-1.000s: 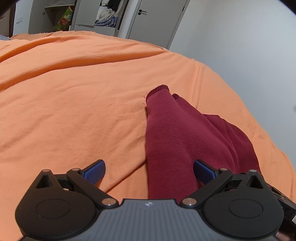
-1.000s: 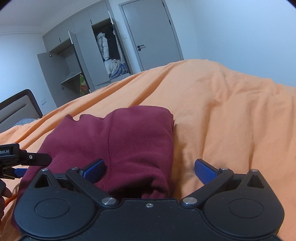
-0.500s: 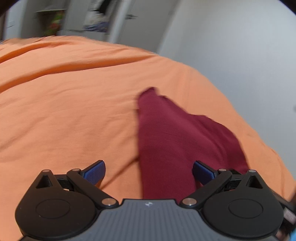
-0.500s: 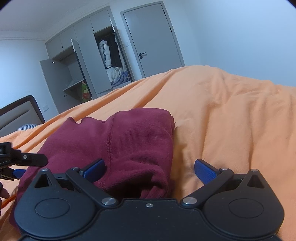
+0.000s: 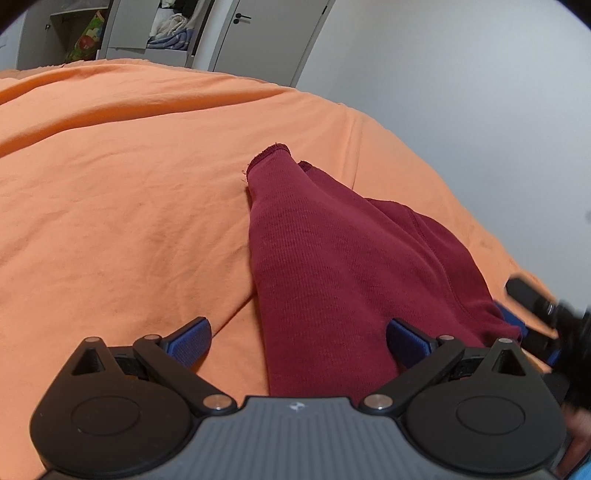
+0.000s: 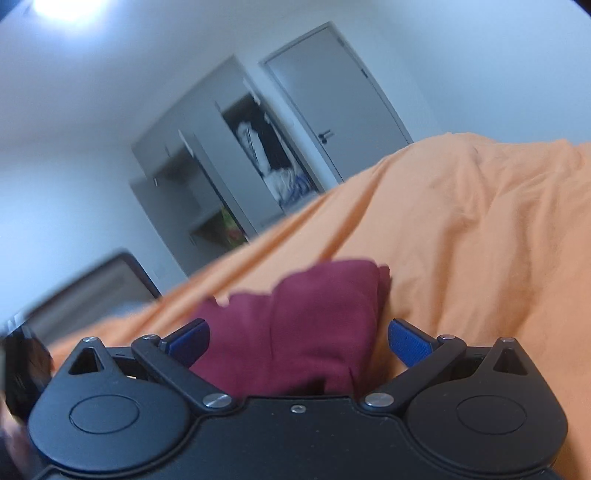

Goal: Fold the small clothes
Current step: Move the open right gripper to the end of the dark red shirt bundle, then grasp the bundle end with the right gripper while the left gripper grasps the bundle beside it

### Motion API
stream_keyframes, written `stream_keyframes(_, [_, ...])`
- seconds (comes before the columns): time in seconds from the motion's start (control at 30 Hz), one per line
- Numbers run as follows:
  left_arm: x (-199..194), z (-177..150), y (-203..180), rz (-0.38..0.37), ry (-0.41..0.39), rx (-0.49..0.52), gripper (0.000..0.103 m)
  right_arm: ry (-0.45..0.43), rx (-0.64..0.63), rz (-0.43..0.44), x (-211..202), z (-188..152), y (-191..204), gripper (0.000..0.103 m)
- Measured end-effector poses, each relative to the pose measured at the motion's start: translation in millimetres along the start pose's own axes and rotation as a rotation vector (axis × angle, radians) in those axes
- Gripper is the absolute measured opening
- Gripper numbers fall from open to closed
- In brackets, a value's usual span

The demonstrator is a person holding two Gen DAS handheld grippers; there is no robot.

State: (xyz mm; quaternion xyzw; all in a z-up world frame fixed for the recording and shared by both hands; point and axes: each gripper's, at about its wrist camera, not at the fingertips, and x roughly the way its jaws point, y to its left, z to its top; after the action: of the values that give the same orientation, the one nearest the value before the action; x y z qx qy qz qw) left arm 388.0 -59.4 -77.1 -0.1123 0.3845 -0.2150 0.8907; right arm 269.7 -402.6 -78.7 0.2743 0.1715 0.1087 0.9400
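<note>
Both claws spread wide over a maroon garment on an orange bed.

Left claw [image 5: 297, 338]: blue pads apart, gripping nothing, above the garment's [image 5: 332, 258] near end. The garment lies folded on the bedsheet [image 5: 129, 192]. Right claw [image 6: 298, 341]: pads likewise apart, empty, garment between them; this view is blurred.

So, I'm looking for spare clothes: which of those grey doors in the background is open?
The wardrobe door, swung out to show piled clothes. The room door beside it, with the dark handle, is shut.
</note>
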Motion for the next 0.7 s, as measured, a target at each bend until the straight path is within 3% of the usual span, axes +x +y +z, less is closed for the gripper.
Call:
stream_keyframes(0.27, [4.4, 1.6, -1.9, 0.004, 0.005, 0.002, 0.103, 0.014, 0.133, 0.079, 30.9, 25.0, -30.9, 0.103])
stream_keyframes(0.43, [3.9, 0.3, -2.4, 0.007, 0.000, 0.003, 0.103, 0.075, 0.110, 0.053, 59.4, 34.5, -35.3, 0.102])
stream_keyframes(0.53, [3.2, -0.7, -2.4, 0.006, 0.000, 0.005, 0.103, 0.183, 0.120, 0.055, 78.4, 31.8, -43.6, 0.103])
stream_keyframes(0.7, [2.5, -1.9, -1.1, 0.002, -0.004, 0.006, 0.103, 0.193, 0.091, 0.157, 64.5, 23.7, -37.8, 0.103])
